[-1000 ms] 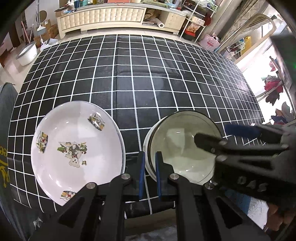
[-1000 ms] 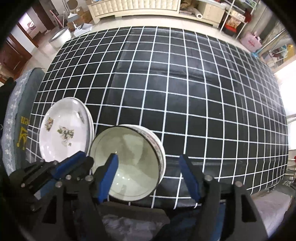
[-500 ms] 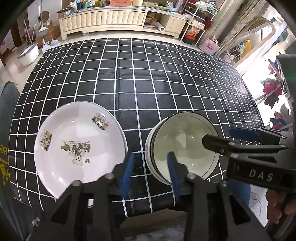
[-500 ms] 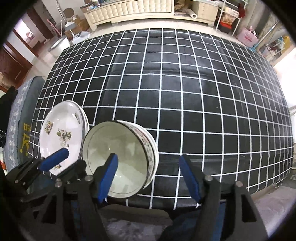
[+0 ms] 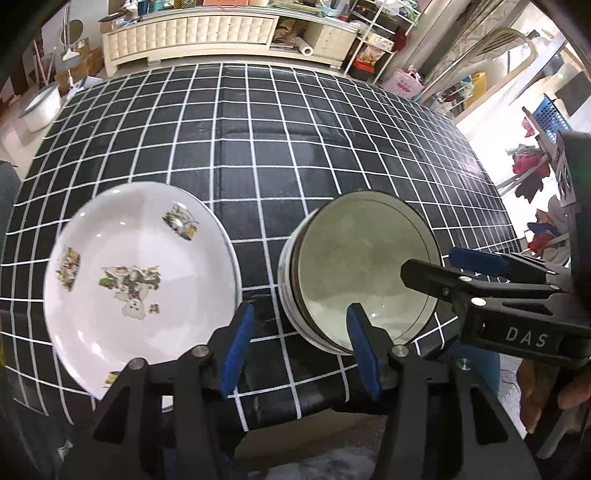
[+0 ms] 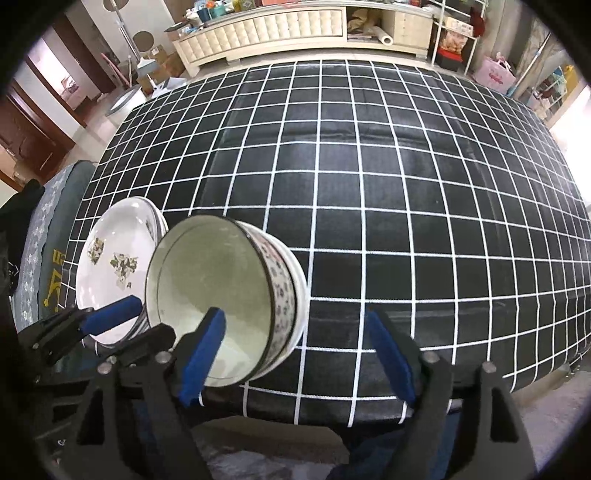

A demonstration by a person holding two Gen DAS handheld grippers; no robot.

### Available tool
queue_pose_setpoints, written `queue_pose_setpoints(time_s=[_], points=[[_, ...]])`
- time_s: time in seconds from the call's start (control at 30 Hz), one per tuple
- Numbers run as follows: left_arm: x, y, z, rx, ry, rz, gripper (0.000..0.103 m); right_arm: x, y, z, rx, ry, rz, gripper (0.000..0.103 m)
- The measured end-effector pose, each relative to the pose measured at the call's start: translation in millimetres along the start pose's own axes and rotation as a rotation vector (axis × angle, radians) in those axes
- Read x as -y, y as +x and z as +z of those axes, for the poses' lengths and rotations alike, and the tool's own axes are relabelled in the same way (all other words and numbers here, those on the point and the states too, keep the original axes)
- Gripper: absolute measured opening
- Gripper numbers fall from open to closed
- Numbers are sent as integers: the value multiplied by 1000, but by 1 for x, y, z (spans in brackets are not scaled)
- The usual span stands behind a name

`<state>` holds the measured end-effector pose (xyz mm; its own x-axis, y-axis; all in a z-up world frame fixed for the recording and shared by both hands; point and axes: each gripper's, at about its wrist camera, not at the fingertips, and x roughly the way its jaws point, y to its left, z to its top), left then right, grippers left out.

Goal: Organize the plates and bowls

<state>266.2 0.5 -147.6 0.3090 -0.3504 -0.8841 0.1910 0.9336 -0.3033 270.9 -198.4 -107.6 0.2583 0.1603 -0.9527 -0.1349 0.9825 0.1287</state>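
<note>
A white plate with cartoon prints [image 5: 140,266] tops a small stack [image 6: 118,266] near the table's front left. Right of it stand nested bowls [image 5: 362,273] with a pale green inside [image 6: 221,295]. My left gripper [image 5: 301,339] hovers over the gap between plate and bowls. Its jaws are opening, and no pad presses on anything. It shows at the left of the right wrist view [image 6: 129,328]. My right gripper [image 6: 297,354] straddles the bowls' right wall, one finger over the inside. Its jaws are also opening, clear of the wall [image 5: 443,264].
The table wears a black cloth with white checks [image 6: 369,184]; its front edge lies just under both grippers. A grey cushioned chair [image 6: 40,258] stands at the left. A cream cabinet [image 5: 192,33] and shelves line the far wall. A hand [image 5: 546,398] holds the right gripper.
My left gripper was shut and has opened by steps. The right gripper has widened and come slightly lower and closer over the bowls. Plates and bowls have stayed put.
</note>
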Motion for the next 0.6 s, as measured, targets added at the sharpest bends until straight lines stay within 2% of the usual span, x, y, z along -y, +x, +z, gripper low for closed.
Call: queue_pose_setpoints(time_s=[0.27,0.5,0.6], points=[[11,16,-4,-1,83,-7,50,5,16,-6,0,8,38,87],[14,33,4,-37,104,-23,50,18,34,-4,-23,62,52,87],[15,39,8,-44,110,-28,64,23,39,-1,-22,78,44,87]])
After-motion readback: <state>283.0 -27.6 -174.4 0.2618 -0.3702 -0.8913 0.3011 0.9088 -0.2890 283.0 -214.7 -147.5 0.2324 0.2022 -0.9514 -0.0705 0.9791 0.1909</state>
